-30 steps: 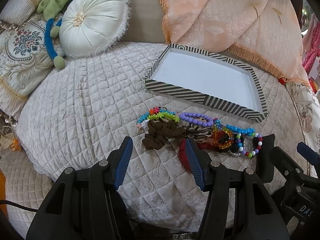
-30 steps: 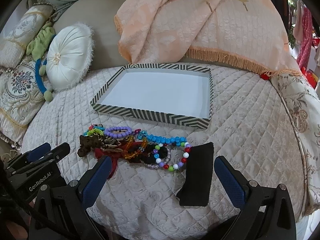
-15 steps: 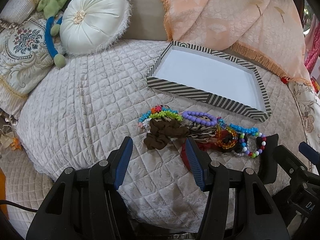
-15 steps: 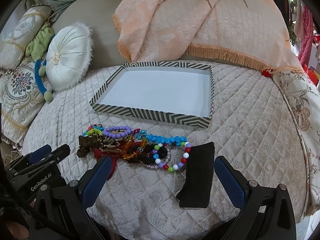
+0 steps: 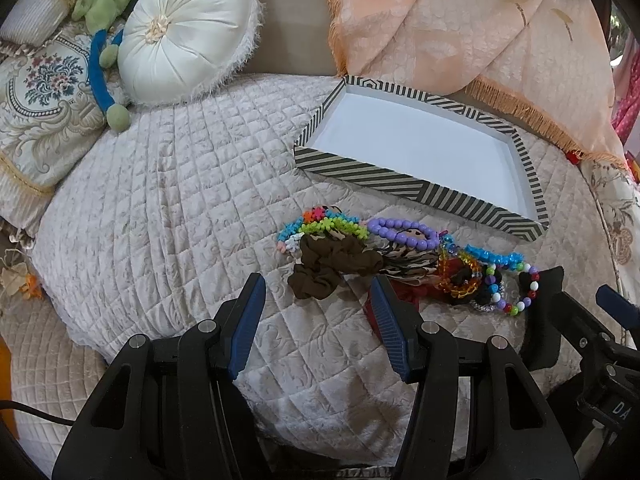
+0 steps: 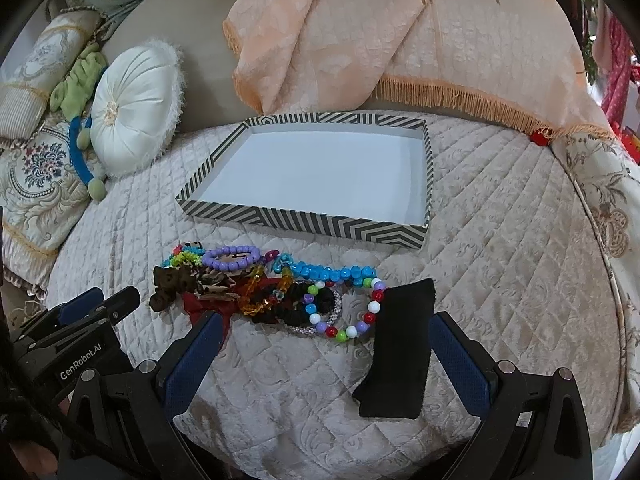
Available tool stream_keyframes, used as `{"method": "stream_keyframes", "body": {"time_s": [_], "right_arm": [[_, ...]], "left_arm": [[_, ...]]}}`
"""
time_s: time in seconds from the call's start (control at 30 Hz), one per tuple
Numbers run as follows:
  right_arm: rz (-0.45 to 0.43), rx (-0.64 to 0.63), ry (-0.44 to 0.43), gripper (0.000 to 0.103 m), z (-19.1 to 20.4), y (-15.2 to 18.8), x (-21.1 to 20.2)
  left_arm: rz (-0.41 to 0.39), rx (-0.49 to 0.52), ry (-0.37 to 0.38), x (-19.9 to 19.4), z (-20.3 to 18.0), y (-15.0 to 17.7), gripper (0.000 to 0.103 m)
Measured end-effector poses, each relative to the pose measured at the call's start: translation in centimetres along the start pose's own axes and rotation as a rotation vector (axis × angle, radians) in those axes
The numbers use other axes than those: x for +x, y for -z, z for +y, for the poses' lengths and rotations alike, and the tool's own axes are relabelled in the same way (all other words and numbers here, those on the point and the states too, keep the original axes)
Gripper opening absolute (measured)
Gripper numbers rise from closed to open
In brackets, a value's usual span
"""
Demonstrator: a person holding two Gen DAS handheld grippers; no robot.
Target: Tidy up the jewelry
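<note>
Quilted cream bedding covers the bed (image 6: 500, 280), and everything lies on it. Nearest to us are the two sets of tongs. The left tongs (image 5: 318, 322) have their blue pads (image 5: 248, 320) wide apart with nothing between them — only the quilt shows in the gap. The right tongs (image 6: 326, 354) are wide apart too. A black cloth (image 6: 400, 344) lies flat on the quilt between their pads, closer to the right one, but no pad touches it.

Just past the tongs is the pile of jewelry (image 6: 264, 284), all bunched in a row. On its left end is a brown scrunchie (image 5: 332, 266). Beside that is a purple bead bracelet (image 5: 402, 232), with a green bead bracelet (image 5: 332, 226) just to its left. A blue bead string (image 6: 332, 270) runs along the far side of the pile. A ring of mixed color beads (image 6: 348, 308) sits at the right end, touching the black cloth. Orange beads (image 6: 260, 300) and something red are tangled in the middle.

Behind the pile is a flat striped tray (image 6: 304, 222) with a white inside — none of the jewelry is in it.

Farther back, a peach blanket (image 6: 360, 28) with a fringe hangs over a hump. Off to the left are a round white pillow (image 5: 184, 36), a flowered pillow (image 5: 44, 88) and a green and blue soft toy (image 5: 102, 12).
</note>
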State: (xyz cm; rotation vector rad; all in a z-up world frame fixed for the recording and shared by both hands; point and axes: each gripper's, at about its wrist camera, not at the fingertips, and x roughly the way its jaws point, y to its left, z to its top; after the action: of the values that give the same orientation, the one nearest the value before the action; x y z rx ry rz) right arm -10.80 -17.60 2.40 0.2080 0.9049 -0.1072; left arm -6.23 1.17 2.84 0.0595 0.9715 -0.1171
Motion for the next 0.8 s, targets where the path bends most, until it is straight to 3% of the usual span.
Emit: {"method": "stream_keyframes", "body": {"time_s": [0.17, 0.43, 0.47, 0.53, 0.73, 0.8], "right_arm": [[0.013, -0.013, -0.009, 0.102, -0.1, -0.2, 0.3], [0.016, -0.036, -0.074, 0.101, -1.6, -1.3, 0.9], [0.015, -0.038, -0.098, 0.099, -1.7, -1.4, 1.0], [0.031, -0.046, -0.156, 0.083, -1.4, -2.0, 1.5], [0.083, -0.15, -0.268, 0.059, 1.3, -3.6, 4.2], [0.103, -0.175, -0.315, 0.058, 2.2, -4.0, 5.0]], "left_arm": [[0.033, -0.011, 0.025, 0.7, 0.4, -0.3, 0.055], [0.112, -0.121, 0.098, 2.5, 5.0, -2.7, 0.054], [0.114, -0.124, 0.092, 2.7, 5.4, -3.1, 0.055], [0.127, -0.144, 0.095, 3.2, 6.2, -3.6, 0.054], [0.192, -0.2, 0.13, 5.4, 7.6, -4.7, 0.054], [0.214, -0.205, 0.138, 6.0, 7.9, -4.7, 0.054]]}}
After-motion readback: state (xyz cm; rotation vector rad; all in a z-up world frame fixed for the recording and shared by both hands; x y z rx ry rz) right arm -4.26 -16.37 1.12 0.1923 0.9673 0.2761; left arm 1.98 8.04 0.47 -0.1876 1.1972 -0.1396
